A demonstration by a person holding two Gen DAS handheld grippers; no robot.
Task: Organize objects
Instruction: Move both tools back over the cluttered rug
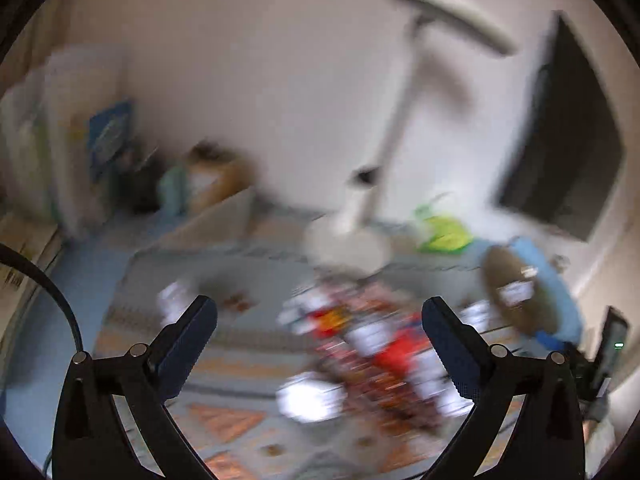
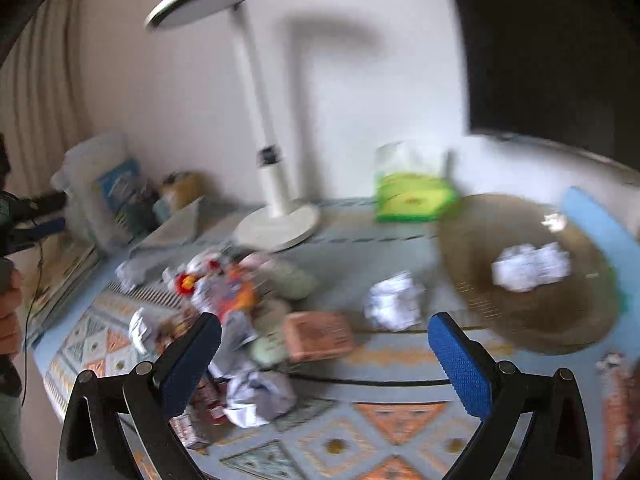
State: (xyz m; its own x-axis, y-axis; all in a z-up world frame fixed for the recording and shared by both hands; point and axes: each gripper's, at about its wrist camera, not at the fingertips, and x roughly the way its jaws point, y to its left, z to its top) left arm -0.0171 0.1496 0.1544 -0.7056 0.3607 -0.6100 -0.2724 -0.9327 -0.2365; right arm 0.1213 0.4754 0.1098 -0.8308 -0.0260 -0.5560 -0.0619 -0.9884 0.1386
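Both grippers, left (image 1: 320, 324) and right (image 2: 325, 342), hang with fingers spread wide and nothing between them. Below, a blurred heap of wrappers (image 2: 224, 296) clutters the patterned counter (image 2: 400, 424). What looks like crumpled paper (image 2: 530, 266) lies in the woven basket (image 2: 532, 312) to the right.

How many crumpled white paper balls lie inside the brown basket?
1, perhaps two pressed together: the paper ball lies inside the brown basket at the right. Blur hides detail; others lie outside on the cloth.
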